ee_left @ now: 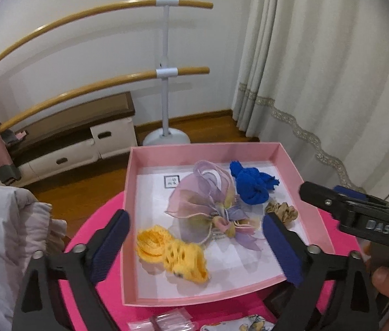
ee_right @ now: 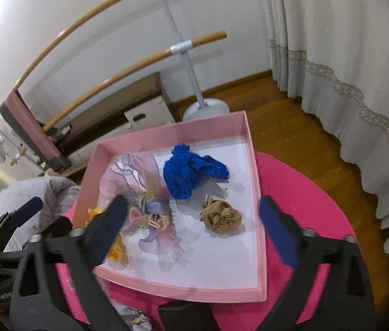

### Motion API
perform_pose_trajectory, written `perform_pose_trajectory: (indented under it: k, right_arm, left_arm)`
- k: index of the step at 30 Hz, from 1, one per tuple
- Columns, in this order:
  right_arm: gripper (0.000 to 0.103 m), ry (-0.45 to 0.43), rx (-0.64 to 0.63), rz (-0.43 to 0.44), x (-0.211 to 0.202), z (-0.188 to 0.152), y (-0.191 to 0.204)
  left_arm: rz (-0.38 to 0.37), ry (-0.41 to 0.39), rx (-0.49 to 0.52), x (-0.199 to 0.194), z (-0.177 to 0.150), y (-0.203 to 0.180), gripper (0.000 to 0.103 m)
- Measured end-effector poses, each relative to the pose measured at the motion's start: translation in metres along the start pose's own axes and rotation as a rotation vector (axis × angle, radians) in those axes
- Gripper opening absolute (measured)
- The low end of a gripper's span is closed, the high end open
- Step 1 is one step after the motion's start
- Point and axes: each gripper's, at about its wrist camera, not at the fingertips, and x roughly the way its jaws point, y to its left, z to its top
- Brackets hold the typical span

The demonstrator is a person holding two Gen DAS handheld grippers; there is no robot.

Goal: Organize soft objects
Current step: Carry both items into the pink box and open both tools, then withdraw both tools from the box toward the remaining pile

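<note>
The left claw (ee_left: pixel 195 244) stands wide open and empty, its blue-padded fingers at the lower centre of its own view, framing a yellow knitted piece (ee_left: pixel 172 255) and the tail of a lilac organza bow (ee_left: pixel 209 207). The right claw (ee_right: pixel 191 233) is likewise spread open with nothing between its fingers, hanging over the near half of the pink box (ee_right: pixel 183 289); a crumpled tan scrunchie (ee_right: pixel 221 217) sits between its fingers in the middle of the frame.

All the soft things lie inside the box: the bow left of centre, a knotted blue knit cloth (ee_right: pixel 188 172) toward the upper centre, the scrunchie lower right of it, and the yellow piece at lower left. The box rests on a round magenta bench (ee_right: pixel 310 201).

Risks, as I judge them: the bow's sheer ribbons spread across the yellow piece, so a pinch on either could drag the other along. The box looks light and shallow, so a downward push near its wall could tip or slide it. The two claws sit close together and could collide over the box.

Readable writing: the right claw's body, at the right edge of the left view, seems to read "DAS". A small printed label (ee_left: pixel 171 180) on the box floor is too small to read.
</note>
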Motion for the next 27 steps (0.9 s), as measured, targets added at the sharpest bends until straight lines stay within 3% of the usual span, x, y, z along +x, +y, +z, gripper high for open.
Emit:
perform_pose_trajectory:
  k: [6,13,27]
  right_arm:
    - [0.103,-0.06,0.001,-0.012,-0.028,-0.004,0.008]
    - [0.103,-0.145,-0.02,-0.009,-0.075,-0.022,0.027]
    - [0.103,-0.33,-0.059,-0.026,-0.17,-0.08,0.054]
  left_arm:
    - [0.07,-0.1,0.026,-0.025,0.004,-0.009,0.103]
    - [0.099,-0.185,0.018,-0.06,-0.009,-0.014,0.103]
    - [0.093,-0.304,-0.004,-0.114,-0.084,0.011,0.103]
